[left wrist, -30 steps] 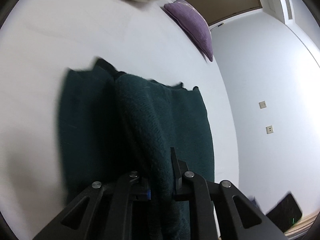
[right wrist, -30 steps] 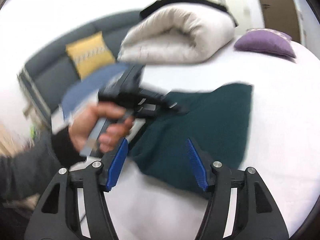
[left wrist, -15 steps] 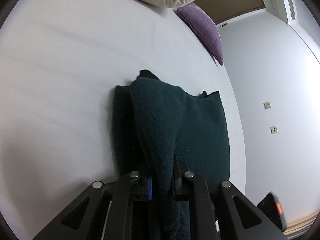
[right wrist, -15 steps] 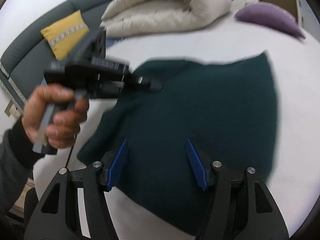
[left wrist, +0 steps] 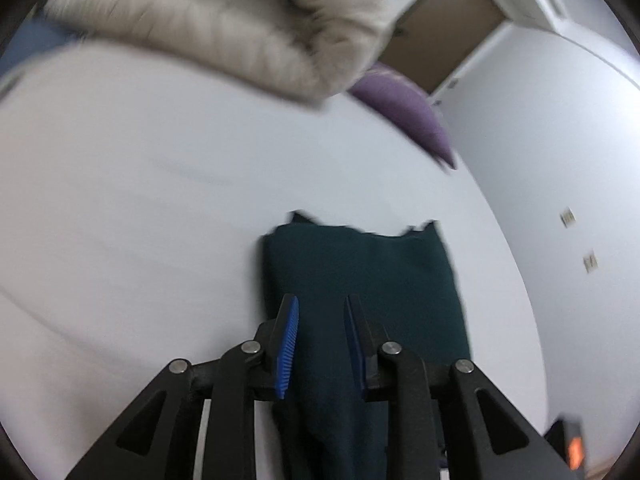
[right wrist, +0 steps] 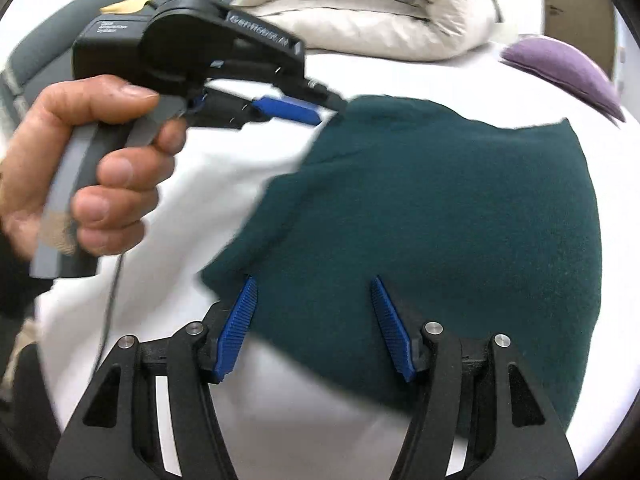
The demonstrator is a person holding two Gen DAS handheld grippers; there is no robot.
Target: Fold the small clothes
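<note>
A dark green knitted garment (right wrist: 452, 216) lies folded on the white bed sheet (right wrist: 224, 160); it also shows in the left wrist view (left wrist: 360, 272). My left gripper (left wrist: 320, 320) is open with nothing between its blue pads, hovering over the near left part of the garment. In the right wrist view the left gripper (right wrist: 316, 110) sits at the garment's far left corner, held by a hand (right wrist: 92, 168). My right gripper (right wrist: 314, 300) is open and empty, just above the garment's near edge.
A rolled cream duvet (right wrist: 380, 12) lies at the far side of the bed, with a purple cushion (right wrist: 560, 68) to its right. A grey sofa with a yellow cushion (right wrist: 120, 4) stands at the far left. A wall with sockets (left wrist: 576, 240) is to the right.
My left gripper carried a fold of the garment over to the right, then opened and let it go; the garment now lies flat and folded. My right gripper moved closer over the garment's near edge.
</note>
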